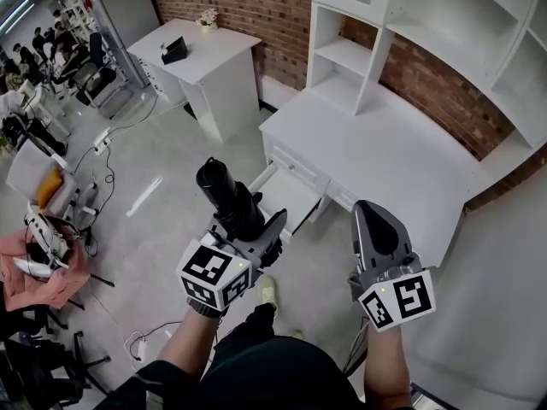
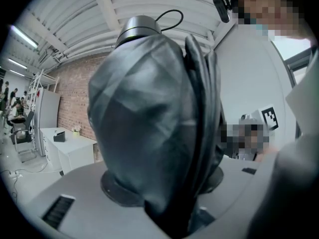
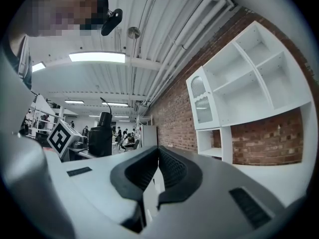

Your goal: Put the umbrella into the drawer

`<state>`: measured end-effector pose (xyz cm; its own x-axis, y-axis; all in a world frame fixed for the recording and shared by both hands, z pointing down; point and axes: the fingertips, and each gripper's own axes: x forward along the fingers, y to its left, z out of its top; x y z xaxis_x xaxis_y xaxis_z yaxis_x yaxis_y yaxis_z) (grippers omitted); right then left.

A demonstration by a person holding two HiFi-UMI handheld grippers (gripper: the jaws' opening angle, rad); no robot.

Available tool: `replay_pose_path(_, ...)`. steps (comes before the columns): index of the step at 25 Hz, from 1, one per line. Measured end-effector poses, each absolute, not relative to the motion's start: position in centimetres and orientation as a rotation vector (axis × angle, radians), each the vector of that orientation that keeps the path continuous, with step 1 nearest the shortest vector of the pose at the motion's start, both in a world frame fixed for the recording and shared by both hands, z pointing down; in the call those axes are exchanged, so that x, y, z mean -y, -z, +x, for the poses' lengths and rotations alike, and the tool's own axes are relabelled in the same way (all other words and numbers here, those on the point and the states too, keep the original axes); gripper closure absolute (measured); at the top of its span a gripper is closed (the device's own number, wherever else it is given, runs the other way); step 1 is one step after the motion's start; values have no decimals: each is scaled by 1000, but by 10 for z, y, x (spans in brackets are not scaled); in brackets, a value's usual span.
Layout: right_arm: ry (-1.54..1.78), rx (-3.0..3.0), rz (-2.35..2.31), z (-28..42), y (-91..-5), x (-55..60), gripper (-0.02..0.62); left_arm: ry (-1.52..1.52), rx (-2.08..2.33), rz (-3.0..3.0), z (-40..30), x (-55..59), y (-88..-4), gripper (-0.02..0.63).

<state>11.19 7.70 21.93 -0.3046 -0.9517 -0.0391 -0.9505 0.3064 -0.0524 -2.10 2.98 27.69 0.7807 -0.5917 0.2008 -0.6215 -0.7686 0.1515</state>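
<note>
A black folded umbrella (image 1: 224, 186) stands upright in my left gripper (image 1: 245, 222), whose jaws are shut on its lower part. In the left gripper view the umbrella (image 2: 149, 118) fills the middle, and the gripper (image 2: 164, 188) clamps its dark fabric from both sides. The white desk (image 1: 385, 156) has one drawer (image 1: 286, 196) pulled open, just beyond and right of the umbrella. My right gripper (image 1: 376, 220) hovers by the desk's front edge. Its jaws (image 3: 157, 176) are shut with nothing between them. The right gripper view also shows the umbrella (image 3: 101, 136) off to the left.
White shelving (image 1: 410, 32) stands on the desk against the brick wall. A second white desk (image 1: 201, 54) stands further back on the left. Cables, chairs and a pink cloth (image 1: 47, 267) lie on the floor at the left. People sit at the far left.
</note>
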Motion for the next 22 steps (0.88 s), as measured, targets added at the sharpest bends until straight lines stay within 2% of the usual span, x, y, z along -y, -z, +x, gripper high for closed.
replay_pose_path(13, 42, -2461, -1873, 69, -262, 64, 591, -331, 838, 2635, -30, 105, -389, 385)
replay_pose_path(22, 129, -2483, -1818, 82, -293, 125, 591, -379, 850, 2600, -11, 147, -421, 385)
